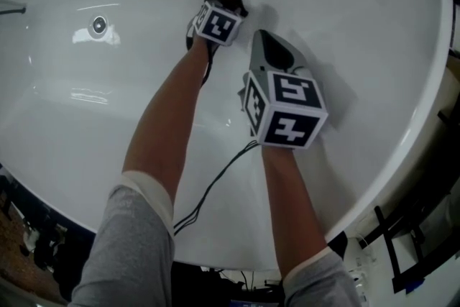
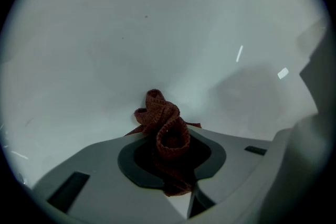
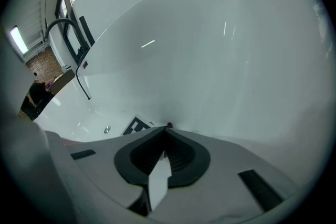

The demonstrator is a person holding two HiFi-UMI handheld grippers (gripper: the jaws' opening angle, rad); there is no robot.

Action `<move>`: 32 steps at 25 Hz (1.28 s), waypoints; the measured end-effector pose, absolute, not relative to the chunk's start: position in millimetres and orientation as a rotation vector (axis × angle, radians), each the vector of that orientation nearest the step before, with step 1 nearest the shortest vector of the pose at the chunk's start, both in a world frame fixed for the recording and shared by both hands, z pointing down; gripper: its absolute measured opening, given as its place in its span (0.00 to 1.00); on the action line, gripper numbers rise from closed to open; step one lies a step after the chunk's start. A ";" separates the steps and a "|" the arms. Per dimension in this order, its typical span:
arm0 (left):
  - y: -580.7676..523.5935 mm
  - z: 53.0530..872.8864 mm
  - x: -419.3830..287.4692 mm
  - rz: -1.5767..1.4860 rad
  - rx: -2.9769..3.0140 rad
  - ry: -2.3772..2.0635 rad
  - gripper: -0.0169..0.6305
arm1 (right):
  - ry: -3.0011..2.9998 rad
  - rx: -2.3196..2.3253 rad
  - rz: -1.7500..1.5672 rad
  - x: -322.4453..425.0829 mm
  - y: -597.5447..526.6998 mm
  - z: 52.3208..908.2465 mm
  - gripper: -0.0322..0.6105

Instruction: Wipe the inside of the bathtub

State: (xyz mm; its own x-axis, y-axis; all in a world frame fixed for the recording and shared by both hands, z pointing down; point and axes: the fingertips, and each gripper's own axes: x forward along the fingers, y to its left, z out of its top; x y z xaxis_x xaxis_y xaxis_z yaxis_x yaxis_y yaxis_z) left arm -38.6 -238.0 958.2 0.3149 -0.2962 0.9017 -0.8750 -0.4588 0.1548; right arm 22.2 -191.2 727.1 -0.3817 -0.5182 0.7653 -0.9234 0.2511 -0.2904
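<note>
One crumpled reddish-brown cloth (image 2: pixel 165 128) sits clamped in my left gripper (image 2: pixel 170 150), close to the inner wall of the bathtub (image 1: pixel 359 25); my right gripper (image 3: pixel 166 129), jaws together, holds nothing.

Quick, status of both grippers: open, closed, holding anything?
Left gripper: closed on a bunched reddish-brown cloth.
Right gripper: closed, nothing between its jaws.
</note>
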 end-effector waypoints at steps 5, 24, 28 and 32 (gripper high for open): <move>-236.2 957.7 -44.5 1.118 1.906 -1.059 0.16 | -1.957 1.252 1.043 18.5 -182.2 744.5 0.06; -236.2 958.9 -119.2 1.105 1.816 -1.172 0.16 | -1.908 1.198 1.077 20.8 -176.8 769.1 0.06; -217.3 960.5 -111.6 1.099 1.799 -1.164 0.16 | -1.906 1.188 1.095 20.2 -169.7 769.8 0.06; -176.9 964.1 -82.6 1.056 1.840 -1.113 0.16 | -1.910 1.185 1.092 15.9 -170.2 767.9 0.06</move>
